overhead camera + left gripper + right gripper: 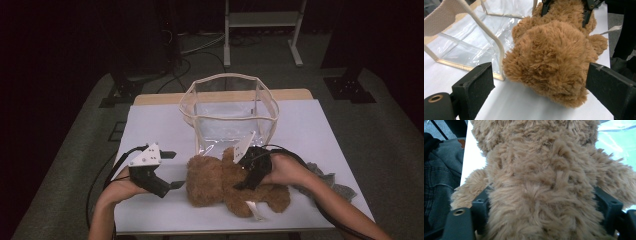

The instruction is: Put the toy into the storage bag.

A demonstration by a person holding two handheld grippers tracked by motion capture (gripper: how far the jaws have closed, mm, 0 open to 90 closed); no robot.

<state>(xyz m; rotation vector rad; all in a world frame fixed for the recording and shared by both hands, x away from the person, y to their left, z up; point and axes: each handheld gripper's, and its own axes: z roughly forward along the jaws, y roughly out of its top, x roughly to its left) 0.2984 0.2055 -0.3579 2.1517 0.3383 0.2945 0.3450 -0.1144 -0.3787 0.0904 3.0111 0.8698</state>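
Observation:
A brown plush teddy bear (220,182) lies on the white table (155,125) just in front of a clear plastic bag (230,76) with cream trim, which stands open. My right gripper (239,172) reaches over the bear from the right. In the right gripper view its jaws press into the fur on both sides of the bear's body (541,182). My left gripper (176,170) rests to the left of the bear, open. In the left gripper view the bear's head (551,55) sits between and just beyond the wide-apart jaws, untouched.
A grey denim cloth (325,180) lies at the table's right edge, behind my right hand. The bag (474,40) stands close to the bear's far side. A white rack (260,20) and dark stands sit on the floor beyond the table.

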